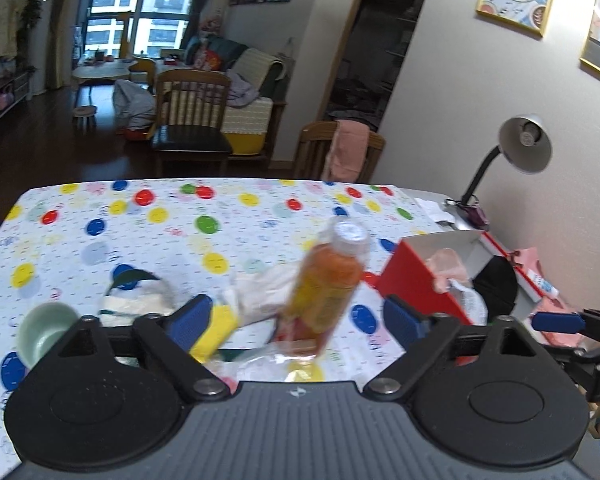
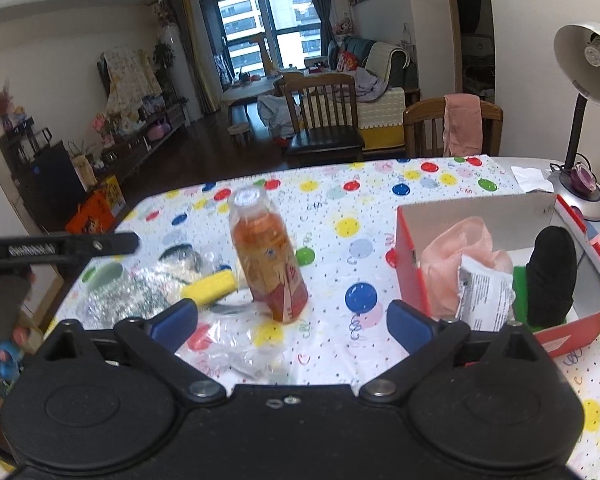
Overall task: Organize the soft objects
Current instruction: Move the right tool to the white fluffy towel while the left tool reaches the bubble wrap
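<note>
Both grippers empty, jaws spread wide, nothing between the pads. Left gripper (image 1: 296,318) points at the bottle (image 1: 326,284); right gripper (image 2: 292,324) faces the same bottle from slightly right of it, box (image 2: 410,264) off to the bottle's right.

Box is the collection point, I reckon: already holds a pink cloth (image 2: 456,256), a crumpled white packet (image 2: 486,292), something black (image 2: 550,276) and a green item under it. All soft, so that's the sort rule.

Still out on the table (image 2: 380,200), left of the bottle: a yellow roll (image 2: 210,288), touching or just beside clear crinkly plastic (image 2: 140,300), with a white-and-dark cloth (image 1: 136,300) behind. More clear film lies in front of the bottle. Green cup (image 1: 46,332) sits furthest left of the bottle; rigid, stays put, same as the bottle.

Bottle stands upright in the middle of the pile, easy to knock. I'd take the yellow roll with the left, approaching from the side away from the bottle.
</note>
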A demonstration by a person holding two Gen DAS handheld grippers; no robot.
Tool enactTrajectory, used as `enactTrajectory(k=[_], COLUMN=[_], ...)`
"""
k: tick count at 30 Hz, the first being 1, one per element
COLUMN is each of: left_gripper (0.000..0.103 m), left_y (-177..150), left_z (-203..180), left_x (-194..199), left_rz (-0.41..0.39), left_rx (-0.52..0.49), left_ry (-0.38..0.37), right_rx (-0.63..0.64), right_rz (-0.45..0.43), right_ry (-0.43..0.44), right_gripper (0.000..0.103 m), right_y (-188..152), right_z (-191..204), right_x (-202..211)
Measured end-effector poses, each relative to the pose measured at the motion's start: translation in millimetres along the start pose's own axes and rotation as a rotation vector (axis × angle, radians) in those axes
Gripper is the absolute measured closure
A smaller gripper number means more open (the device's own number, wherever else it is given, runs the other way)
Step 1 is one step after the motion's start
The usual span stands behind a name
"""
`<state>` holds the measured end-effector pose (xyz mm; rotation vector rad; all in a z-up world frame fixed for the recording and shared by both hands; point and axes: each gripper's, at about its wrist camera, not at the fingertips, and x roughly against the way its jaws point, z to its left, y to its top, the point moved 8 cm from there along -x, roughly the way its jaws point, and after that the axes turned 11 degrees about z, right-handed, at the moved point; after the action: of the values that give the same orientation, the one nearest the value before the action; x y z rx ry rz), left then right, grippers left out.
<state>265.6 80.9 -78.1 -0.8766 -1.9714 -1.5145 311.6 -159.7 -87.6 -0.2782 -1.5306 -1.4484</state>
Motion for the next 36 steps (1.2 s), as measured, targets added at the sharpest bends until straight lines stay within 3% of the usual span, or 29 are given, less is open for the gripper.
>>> enactTrajectory(k=[10,15,22,36], left_gripper=[0.000,0.000,0.000,0.001], left_y=[-30,-53,-84,-119], left_z=[66,93,133,157], left_x=[-1,-9,-25,-54], left_rz=[0.024,0.031,0.075,0.148], left_rx=[0.005,-0.013,0.043,0.045], left_ry=[0.072,0.145,0.202,0.281], right_rx=[-0.035,-0.075,-0.066,-0.101], right_rz=[0.105,0.155,0.203,0.311], right_ry=[-0.121,-0.176,-0.212,-0.249], right_gripper=[0.001,0.001,0.001,0.002], right_y=[-41,-60,-82,-111], right_z=[-9,-25,-36,-51], right_x=[-43,-63,-87,-120])
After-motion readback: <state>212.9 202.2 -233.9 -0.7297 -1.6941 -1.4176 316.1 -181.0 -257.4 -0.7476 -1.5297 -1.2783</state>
